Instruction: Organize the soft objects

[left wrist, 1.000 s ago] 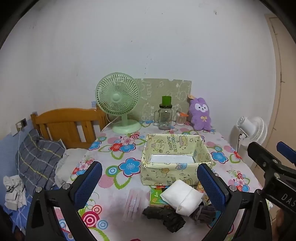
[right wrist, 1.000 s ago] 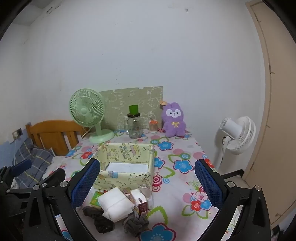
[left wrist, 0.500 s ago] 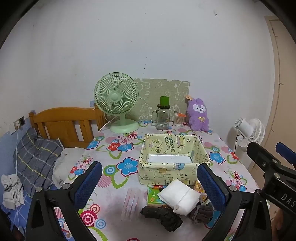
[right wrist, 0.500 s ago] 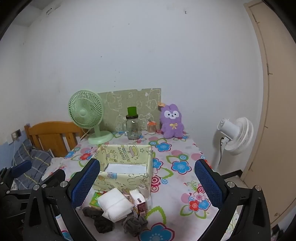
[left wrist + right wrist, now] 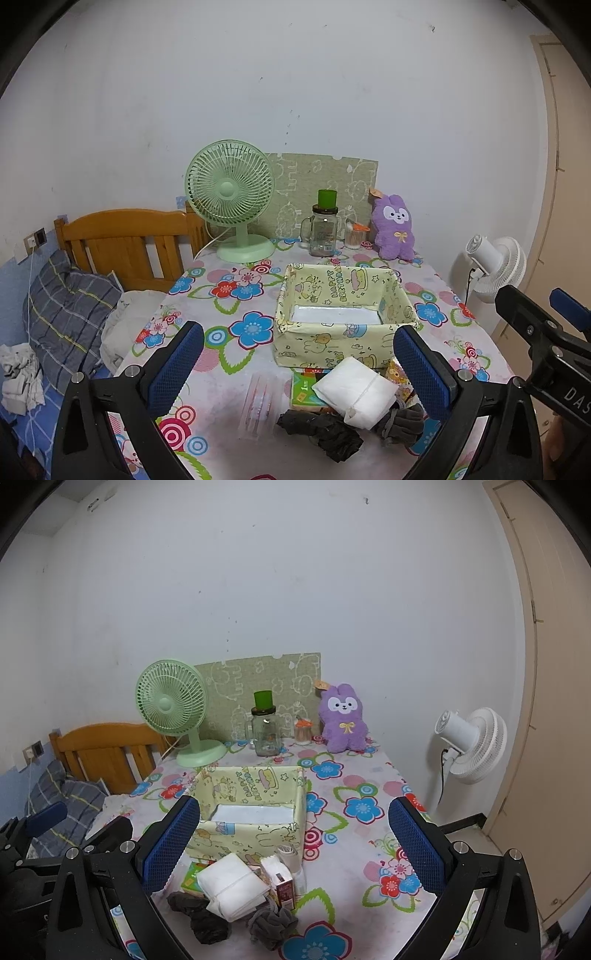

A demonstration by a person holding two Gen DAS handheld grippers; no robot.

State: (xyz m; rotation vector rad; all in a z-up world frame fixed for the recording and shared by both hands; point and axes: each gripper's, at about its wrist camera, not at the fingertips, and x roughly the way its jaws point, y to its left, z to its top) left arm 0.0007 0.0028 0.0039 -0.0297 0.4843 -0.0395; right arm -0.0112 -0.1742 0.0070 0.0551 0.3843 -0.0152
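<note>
Soft objects are heaped at the near edge of the counter (image 5: pixel 236 354), just in front of the yellow fabric storage box (image 5: pixel 343 325): a folded white cloth bundle (image 5: pixel 356 393) lies on top, with a dark crumpled sock (image 5: pixel 325 435) and a grey glove (image 5: pixel 400 424) under and beside it. Mixed into the pile are a small carton (image 5: pixel 282 884) and a green booklet (image 5: pixel 303 387), which you will likely need to work around.

Your left gripper (image 5: pixel 295 369) and right gripper (image 5: pixel 291 845) both hover above the pile with jaws spread wide, holding nothing. The box shows only a pale liner at its bottom, so by my reading nothing has been sorted yet and the whole job remains. The purple plush rabbit (image 5: pixel 393 227) sits at the far end by the wall; whether it belongs to the task I cannot tell.
</note>
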